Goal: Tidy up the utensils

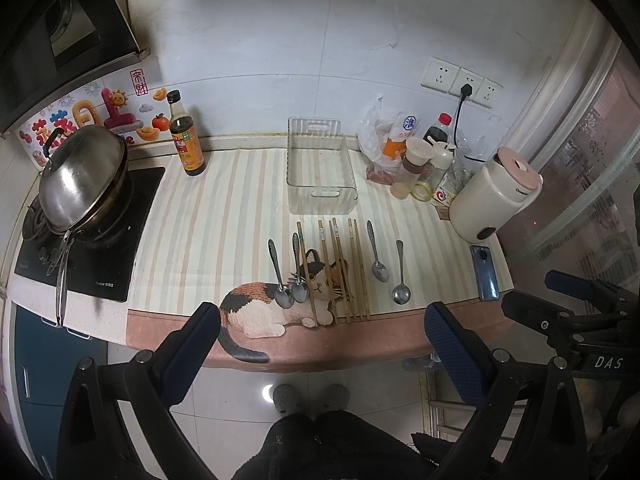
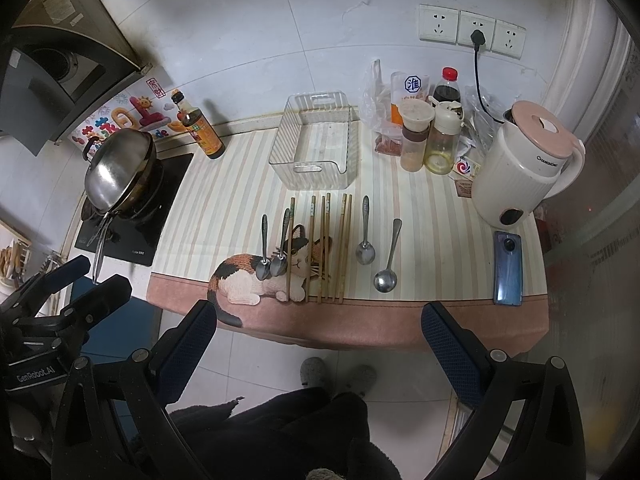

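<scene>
Left claw (image 1: pixel 322 334): jaws stood wide apart, held short of the table edge, nothing between them.
Right claw (image 1: pixel 560 300): showed at the right edge, jaws apart.
Table (image 1: pixel 208 216): striped mat with a cat picture.
Clear basket (image 1: pixel 320 168): sat empty near the wall.
Chopsticks (image 1: pixel 340 272): lay side by side just before the basket.
Spoons (image 1: pixel 286 276): two left of the chopsticks, two right.
Phone (image 1: pixel 485 267): lay beside the kettle (image 1: pixel 494 196).
</scene>
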`<state>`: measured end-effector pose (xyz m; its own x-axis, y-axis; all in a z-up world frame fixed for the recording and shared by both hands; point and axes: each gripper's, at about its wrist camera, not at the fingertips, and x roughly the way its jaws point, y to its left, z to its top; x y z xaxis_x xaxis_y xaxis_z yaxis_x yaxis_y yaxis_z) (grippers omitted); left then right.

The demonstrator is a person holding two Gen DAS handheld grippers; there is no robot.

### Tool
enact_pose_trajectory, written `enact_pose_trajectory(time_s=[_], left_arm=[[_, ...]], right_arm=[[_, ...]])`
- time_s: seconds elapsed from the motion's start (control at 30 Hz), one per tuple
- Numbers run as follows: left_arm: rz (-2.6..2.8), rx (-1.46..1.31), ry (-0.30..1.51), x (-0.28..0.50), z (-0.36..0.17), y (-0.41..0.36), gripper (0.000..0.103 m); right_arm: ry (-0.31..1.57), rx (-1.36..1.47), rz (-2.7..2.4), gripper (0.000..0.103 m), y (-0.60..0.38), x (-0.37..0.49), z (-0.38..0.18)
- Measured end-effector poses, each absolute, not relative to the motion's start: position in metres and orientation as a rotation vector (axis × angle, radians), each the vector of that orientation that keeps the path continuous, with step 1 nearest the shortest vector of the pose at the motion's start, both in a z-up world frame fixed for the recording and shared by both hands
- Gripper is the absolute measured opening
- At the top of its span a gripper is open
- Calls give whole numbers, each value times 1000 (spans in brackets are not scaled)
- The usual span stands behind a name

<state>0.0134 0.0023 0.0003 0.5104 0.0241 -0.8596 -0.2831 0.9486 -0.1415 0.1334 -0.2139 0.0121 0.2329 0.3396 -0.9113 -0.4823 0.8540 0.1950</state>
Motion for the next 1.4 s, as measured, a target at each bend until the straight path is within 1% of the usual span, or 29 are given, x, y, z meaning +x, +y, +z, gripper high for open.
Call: enact_pose_trajectory(time_s=[1.4], left_arm=[[199,-276,1020,16,1,-2,103]], right_arm=[[1210,-137,570,103,-209,137,16]])
